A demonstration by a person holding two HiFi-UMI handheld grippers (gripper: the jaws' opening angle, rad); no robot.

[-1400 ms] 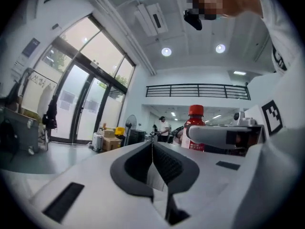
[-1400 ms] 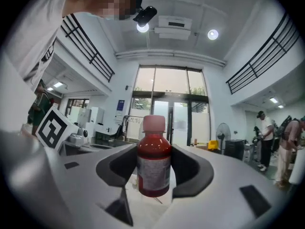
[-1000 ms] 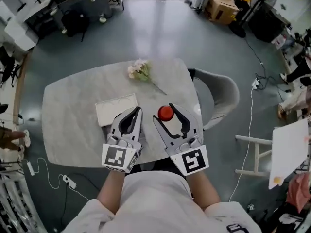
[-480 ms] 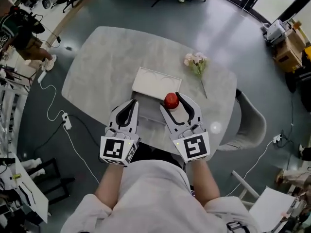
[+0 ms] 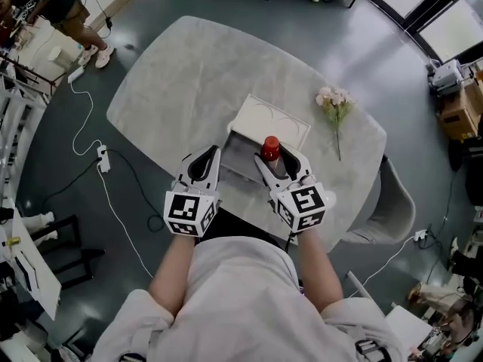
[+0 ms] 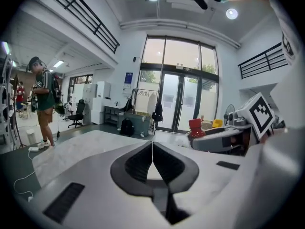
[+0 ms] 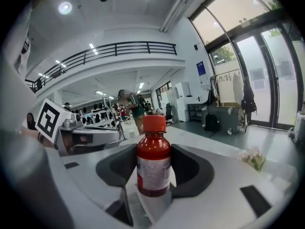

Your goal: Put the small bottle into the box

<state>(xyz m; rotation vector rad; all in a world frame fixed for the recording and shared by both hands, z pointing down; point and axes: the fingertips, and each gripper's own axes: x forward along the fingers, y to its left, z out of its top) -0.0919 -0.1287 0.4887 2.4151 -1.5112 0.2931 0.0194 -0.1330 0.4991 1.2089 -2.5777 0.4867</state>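
The small bottle (image 5: 270, 148) is dark red with a red cap and a white label (image 7: 153, 162). It stands upright between the jaws of my right gripper (image 5: 278, 160), which is shut on it just above the near side of the box. The white box (image 5: 243, 159) lies open on the marble table (image 5: 173, 81), with its lid (image 5: 270, 119) folded back on the far side. My left gripper (image 5: 213, 154) hovers at the box's left near corner. Its jaws meet with nothing between them (image 6: 152, 147).
A sprig of pale flowers (image 5: 334, 101) lies on the table to the right of the box. A grey chair (image 5: 394, 202) stands at the table's right end. A cable and power strip (image 5: 102, 159) lie on the floor at left. A person (image 5: 64, 6) stands at the far left.
The head view has swung, so the table sits differently in the frame. Both grippers have come up to the box, and the bottle in the right one is now over its near edge.
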